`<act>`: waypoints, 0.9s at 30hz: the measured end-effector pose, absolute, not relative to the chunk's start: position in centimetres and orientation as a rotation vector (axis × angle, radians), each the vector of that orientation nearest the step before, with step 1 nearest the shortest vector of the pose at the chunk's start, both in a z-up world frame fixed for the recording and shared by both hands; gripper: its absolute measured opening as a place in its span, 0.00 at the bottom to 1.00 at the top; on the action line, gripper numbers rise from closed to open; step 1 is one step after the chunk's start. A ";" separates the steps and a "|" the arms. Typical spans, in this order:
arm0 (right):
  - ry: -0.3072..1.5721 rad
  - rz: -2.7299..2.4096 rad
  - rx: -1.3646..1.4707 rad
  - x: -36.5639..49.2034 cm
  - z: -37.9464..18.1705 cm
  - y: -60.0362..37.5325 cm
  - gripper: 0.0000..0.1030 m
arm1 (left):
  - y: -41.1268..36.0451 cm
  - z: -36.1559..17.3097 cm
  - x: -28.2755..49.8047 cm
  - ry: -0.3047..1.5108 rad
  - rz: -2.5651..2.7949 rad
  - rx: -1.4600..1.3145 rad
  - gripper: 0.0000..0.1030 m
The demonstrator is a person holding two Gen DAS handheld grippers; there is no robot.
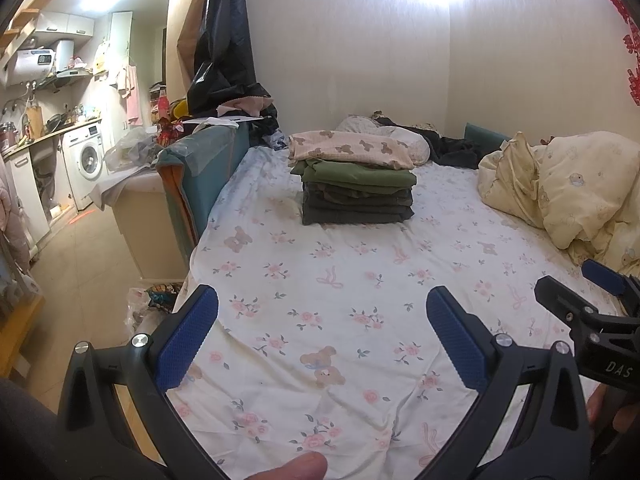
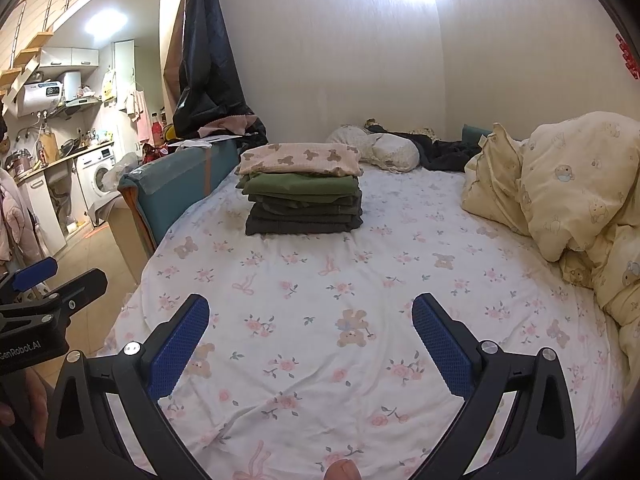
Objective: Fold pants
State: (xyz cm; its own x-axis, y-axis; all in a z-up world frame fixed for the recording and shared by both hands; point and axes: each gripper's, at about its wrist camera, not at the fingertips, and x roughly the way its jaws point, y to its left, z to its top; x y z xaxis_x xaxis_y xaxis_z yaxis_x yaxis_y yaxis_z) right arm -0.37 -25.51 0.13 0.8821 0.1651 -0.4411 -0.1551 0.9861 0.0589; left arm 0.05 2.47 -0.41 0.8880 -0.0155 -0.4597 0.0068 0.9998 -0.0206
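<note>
We hold the left hand-held gripper [image 1: 322, 336] and the right hand-held gripper [image 2: 310, 340] side by side above the near part of the bed [image 1: 360, 280], both with jaws spread wide and nothing between them. Farther up the sheet sits the stack of folded pants [image 2: 302, 196], squared up and out of the way, probably to leave working room.

Premises: a small one-room home. A bed [image 1: 360, 280] with floral sheet, a quilt [image 2: 560, 184] and a stack of folded clothes [image 1: 356, 184] share the room with a washing machine [image 1: 86, 160], a water heater [image 1: 32, 62] and what appears to be a cluttered kitchen bench [image 2: 76, 152].
</note>
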 end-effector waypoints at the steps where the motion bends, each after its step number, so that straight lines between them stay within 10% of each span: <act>1: 0.460 0.166 0.020 -0.4 0.2 -25.5 1.00 | 2.5 -0.4 0.0 0.478 -0.011 -0.018 1.00; 27: 0.472 0.162 0.026 -0.2 0.0 -25.6 1.00 | 2.4 -0.5 0.0 0.486 -0.005 -0.025 1.00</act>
State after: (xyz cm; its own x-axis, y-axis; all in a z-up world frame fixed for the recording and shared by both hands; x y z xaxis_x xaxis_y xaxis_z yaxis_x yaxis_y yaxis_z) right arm -0.22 -25.61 0.01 0.8780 0.1616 -0.4505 -0.1494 0.9868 0.0628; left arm -0.03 2.44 -0.52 0.8843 -0.0111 -0.4668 -0.0007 0.9997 -0.0252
